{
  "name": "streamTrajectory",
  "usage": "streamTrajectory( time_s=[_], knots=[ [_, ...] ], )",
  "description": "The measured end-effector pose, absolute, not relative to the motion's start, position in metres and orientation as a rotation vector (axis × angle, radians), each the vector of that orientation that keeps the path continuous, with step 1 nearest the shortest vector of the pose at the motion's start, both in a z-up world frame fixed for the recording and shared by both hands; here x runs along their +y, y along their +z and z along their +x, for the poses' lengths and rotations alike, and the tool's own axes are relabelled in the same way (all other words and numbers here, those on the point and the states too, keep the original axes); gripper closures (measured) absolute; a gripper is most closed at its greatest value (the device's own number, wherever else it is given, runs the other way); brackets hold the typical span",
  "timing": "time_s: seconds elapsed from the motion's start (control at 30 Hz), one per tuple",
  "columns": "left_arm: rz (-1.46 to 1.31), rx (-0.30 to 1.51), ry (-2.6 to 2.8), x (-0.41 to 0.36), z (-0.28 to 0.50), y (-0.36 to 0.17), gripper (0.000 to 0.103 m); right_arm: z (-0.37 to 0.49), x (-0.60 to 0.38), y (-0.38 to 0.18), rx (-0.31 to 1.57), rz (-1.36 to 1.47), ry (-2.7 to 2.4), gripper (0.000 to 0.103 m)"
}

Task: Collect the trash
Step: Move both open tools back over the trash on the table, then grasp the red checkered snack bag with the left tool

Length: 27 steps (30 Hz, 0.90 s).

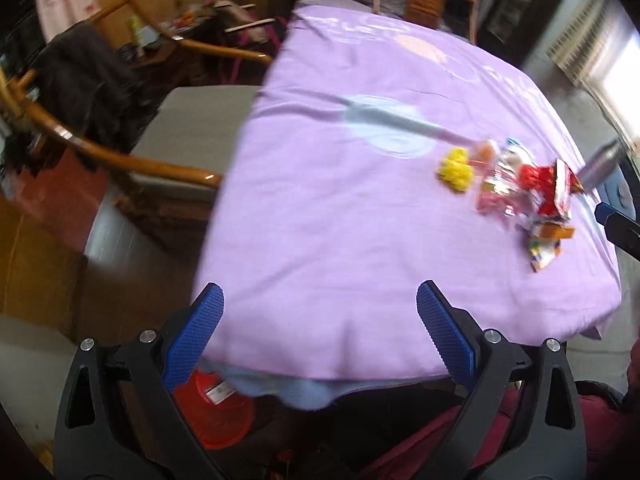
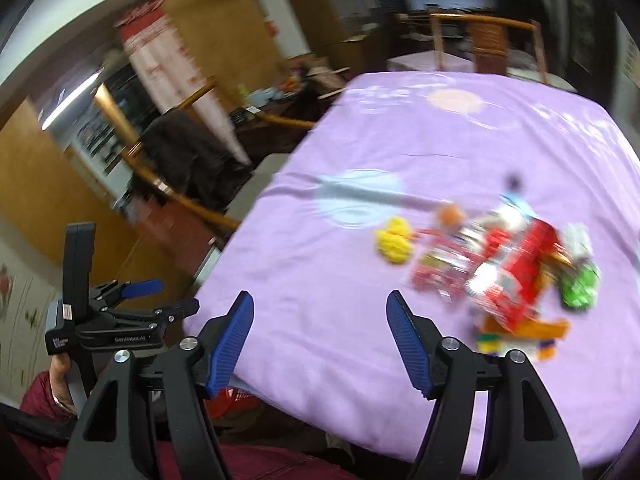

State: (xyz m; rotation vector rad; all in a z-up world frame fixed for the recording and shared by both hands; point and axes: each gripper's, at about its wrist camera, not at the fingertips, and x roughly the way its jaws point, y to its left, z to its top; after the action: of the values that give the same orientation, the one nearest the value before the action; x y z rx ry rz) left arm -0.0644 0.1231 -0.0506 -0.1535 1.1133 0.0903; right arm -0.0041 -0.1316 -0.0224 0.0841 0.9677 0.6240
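So we've got a big counter (image 1: 320, 220) under a lilac cloth, and that's our reference for everything. Wooden armchairs (image 1: 120, 152) sit off its far and left sides, one with a dark coat (image 1: 88, 80) over it. Tucked below the counter's near edge is a red basket (image 1: 218, 412), partly hidden by the cloth. The trash pile (image 2: 500, 272) sits on the counter toward its right side: red wrappers, an orange one, something green at the right end, all pretty blurry. A yellow crumpled piece (image 1: 454, 169) lies just left of the pile. Our left tool (image 1: 320, 336) and right tool (image 2: 320, 340) both hover over the near edge, spread wide, gripping nothing.
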Motion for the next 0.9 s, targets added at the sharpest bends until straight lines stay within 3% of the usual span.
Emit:
streamTrajectory(
  time_s=[0.3, 0.73, 0.9],
  knots=[
    [-0.055, 1.13, -0.092, 0.018, -0.017, -0.054, 0.009, 0.015, -0.227, -0.035, 0.959, 0.207, 0.466, 0.024],
    [0.14, 1.122, -0.383, -0.156, 0.072, -0.067, 0.009, 0.005, -0.367, -0.051, 0.921, 0.342, 0.208, 0.023],
    [0.172, 1.157, -0.366, -0.186, 0.106, -0.093, 0.009, -0.002, -0.398, -0.058, 0.918, 0.372, 0.127, 0.023]
  ],
)
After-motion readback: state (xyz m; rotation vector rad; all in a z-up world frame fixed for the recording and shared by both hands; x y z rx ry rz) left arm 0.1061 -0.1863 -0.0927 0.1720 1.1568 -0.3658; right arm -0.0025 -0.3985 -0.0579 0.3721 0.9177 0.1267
